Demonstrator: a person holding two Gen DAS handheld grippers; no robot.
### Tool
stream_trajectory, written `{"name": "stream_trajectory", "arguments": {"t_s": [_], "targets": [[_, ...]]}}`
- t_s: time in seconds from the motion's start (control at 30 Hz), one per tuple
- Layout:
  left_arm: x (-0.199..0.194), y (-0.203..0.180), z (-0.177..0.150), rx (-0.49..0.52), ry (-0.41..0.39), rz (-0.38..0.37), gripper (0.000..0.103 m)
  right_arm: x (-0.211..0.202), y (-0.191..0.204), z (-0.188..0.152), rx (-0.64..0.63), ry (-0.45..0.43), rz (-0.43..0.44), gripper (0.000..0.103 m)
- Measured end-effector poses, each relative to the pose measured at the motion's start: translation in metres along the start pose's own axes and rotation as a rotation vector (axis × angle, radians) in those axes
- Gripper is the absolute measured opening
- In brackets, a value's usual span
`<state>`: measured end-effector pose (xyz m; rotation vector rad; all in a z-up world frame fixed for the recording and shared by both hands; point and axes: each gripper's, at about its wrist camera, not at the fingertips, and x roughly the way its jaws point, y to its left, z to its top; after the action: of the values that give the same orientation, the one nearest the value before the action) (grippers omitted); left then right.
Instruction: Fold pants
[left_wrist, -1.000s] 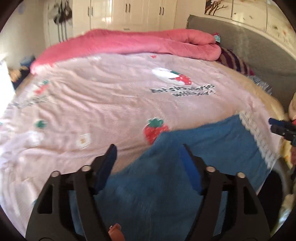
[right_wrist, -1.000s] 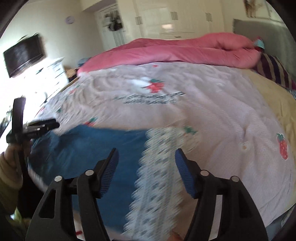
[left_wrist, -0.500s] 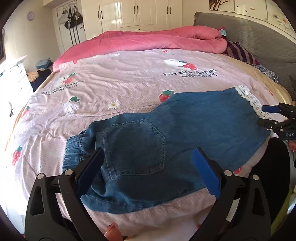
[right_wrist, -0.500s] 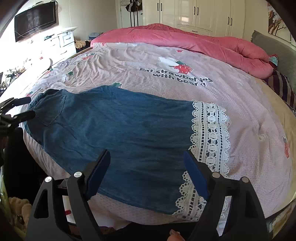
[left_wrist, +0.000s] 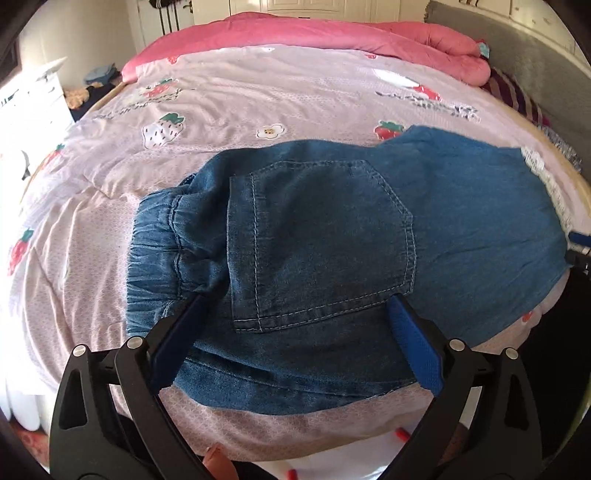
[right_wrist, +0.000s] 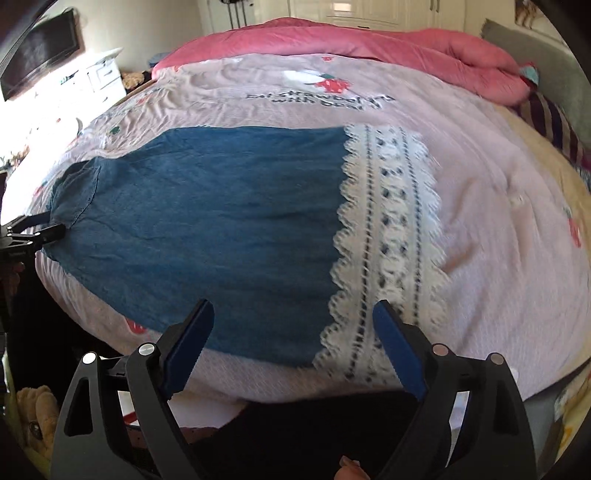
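Blue denim pants (left_wrist: 332, 251) lie flat along the near edge of the bed, folded lengthwise, back pocket (left_wrist: 317, 240) up. The elastic waistband (left_wrist: 159, 251) is at the left end; the white lace hem (right_wrist: 388, 236) is at the right end. My left gripper (left_wrist: 295, 325) is open, its fingers straddling the pants below the pocket. My right gripper (right_wrist: 293, 328) is open over the leg just left of the lace hem (left_wrist: 546, 177). The pants also show in the right wrist view (right_wrist: 221, 221). Neither gripper holds cloth.
The bed has a pink strawberry-print sheet (left_wrist: 258, 99) and a rolled pink duvet (left_wrist: 332, 37) at the far side. A grey headboard (left_wrist: 517, 44) and striped pillow (right_wrist: 554, 122) are at the right. A white dresser (right_wrist: 103, 77) stands left.
Both grippers pulled back after laying the pants down, then moved closer again. The pants now lie spread flat and still. Both grippers stay open.
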<state>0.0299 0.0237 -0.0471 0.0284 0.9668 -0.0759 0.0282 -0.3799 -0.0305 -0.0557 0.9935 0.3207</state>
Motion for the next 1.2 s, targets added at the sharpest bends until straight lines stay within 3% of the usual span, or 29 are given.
{"name": "stream_trajectory", "arguments": {"t_s": [0.17,0.37,0.57,0.7,0.97,1.2], "targets": [[-0.005,0.012,0.0,-0.014,-0.016,-0.033,0.084,0.004,-0.001,-0.009,0.025,0.02,0.035,0.094],[-0.001,0.008,-0.003,0.014,-0.026,-0.015,0.084,0.019,0.013,-0.012,-0.029,0.055,-0.031,0.099],[-0.013,0.001,-0.001,0.02,-0.055,-0.023,0.088,-0.011,-0.015,-0.008,0.146,-0.016,0.147,0.098],[-0.033,-0.01,0.006,0.037,-0.09,-0.051,0.091,-0.034,-0.028,-0.004,0.189,-0.074,0.153,0.098],[-0.069,-0.059,0.023,0.116,-0.164,-0.146,0.093,-0.06,-0.064,0.001,0.282,-0.153,0.108,0.098],[-0.073,-0.113,0.04,0.181,-0.196,-0.215,0.093,-0.064,-0.086,0.012,0.303,-0.175,0.115,0.098]]}}
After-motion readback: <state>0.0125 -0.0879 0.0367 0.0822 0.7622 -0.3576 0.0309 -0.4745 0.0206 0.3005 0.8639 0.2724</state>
